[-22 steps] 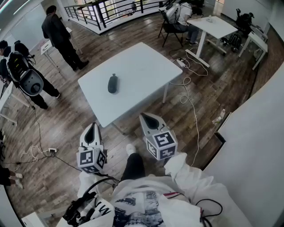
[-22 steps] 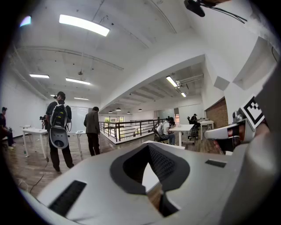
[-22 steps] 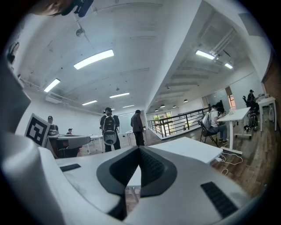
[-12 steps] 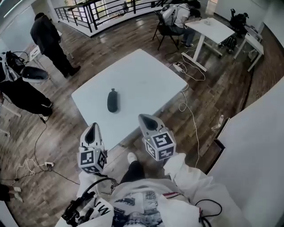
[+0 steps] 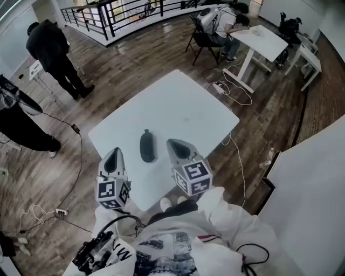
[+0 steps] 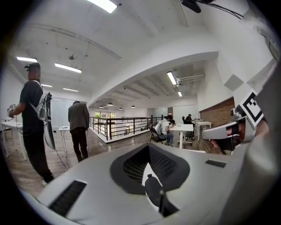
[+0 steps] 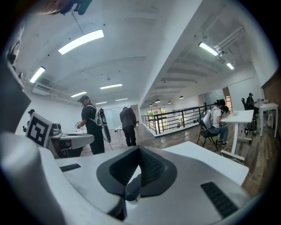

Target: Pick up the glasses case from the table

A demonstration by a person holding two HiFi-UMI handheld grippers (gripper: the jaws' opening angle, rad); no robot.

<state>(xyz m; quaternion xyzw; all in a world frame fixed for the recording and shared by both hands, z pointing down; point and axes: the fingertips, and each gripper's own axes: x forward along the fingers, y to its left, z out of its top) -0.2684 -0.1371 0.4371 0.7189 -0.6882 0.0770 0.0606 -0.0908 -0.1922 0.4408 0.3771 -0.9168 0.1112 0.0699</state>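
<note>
Two claws, neither holding anything.

Left claw: jaws together, held at the tabletop's near edge, just left of the case.

Right claw: jaws likewise together, just right of the case.

Case: dark, oblong, lying flat on the white tabletop near its front edge. It sits between the two claws and neither touches it. Both gripper views show it just ahead of the tips.

Beyond: a cable on the wood floor, a standing person, a railing.

Task status: the approach looks nearly complete. Still to do: open a claw, close it on the case, lift.
</note>
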